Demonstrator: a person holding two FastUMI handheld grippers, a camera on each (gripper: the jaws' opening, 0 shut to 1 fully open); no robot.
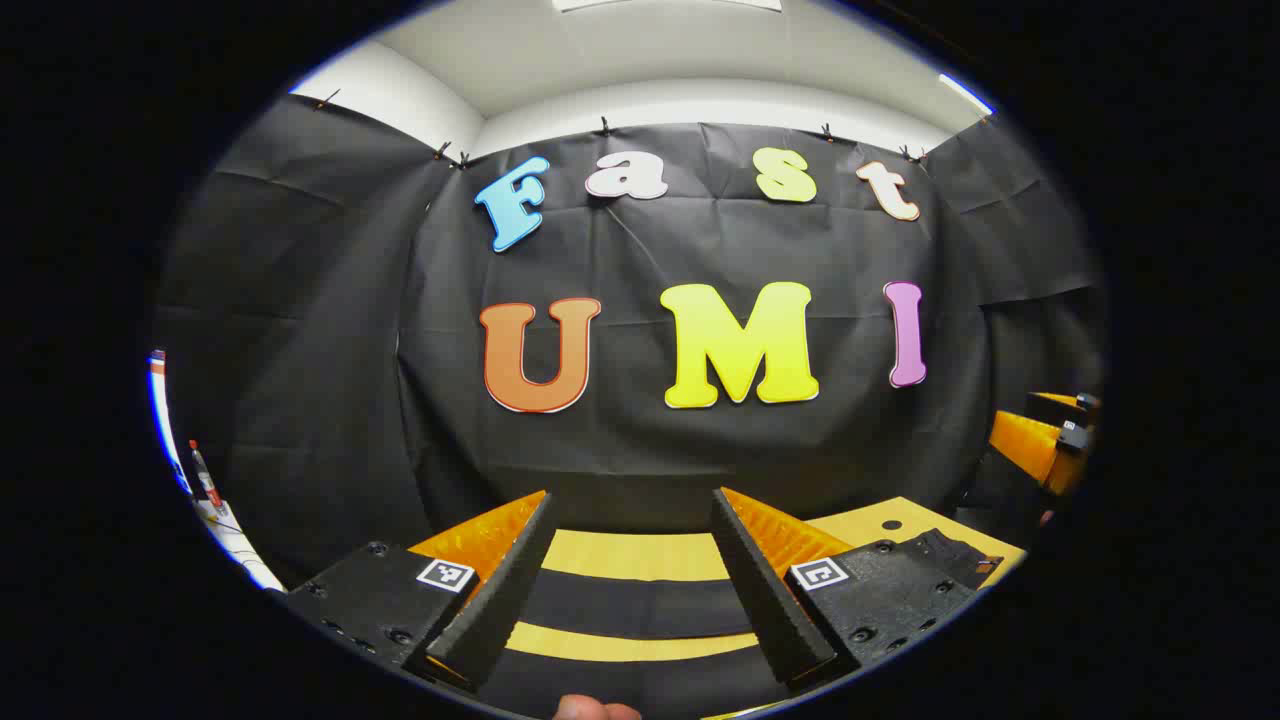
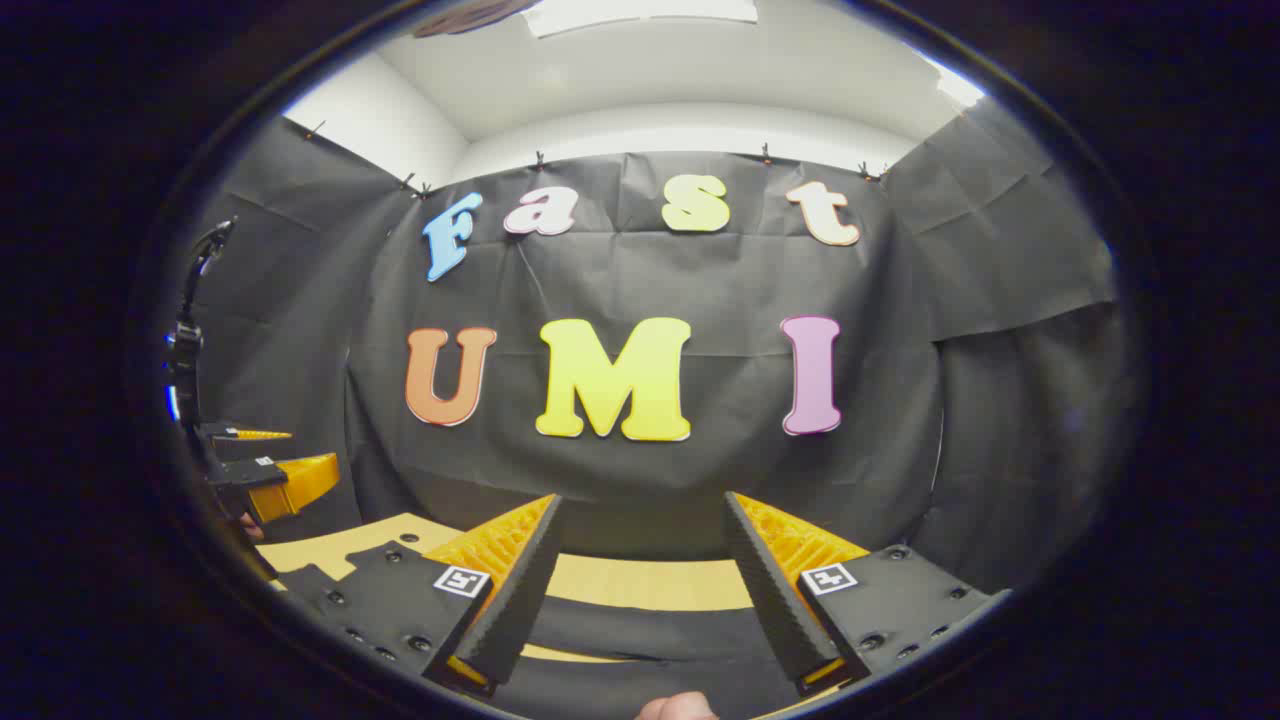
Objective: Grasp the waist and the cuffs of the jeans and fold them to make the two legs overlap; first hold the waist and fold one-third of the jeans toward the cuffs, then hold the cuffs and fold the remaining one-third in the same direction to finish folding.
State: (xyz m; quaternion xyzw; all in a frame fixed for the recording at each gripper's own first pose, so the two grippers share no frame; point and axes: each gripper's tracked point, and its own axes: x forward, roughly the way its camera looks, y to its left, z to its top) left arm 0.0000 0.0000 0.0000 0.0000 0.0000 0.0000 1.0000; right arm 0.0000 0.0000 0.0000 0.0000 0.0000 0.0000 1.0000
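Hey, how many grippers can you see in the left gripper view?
2. The left gripper is at the bottom centre with its fingers apart. The right gripper is at the far right edge, partly cut off.

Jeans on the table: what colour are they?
Black jeans, lying across the yellow table; best shown in the left gripper view.

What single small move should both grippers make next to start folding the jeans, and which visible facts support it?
Probably lower both toward the table. The left gripper and right gripper are held level, facing the booth wall, jaws open and empty. Dark jeans lie below, ungrasped.
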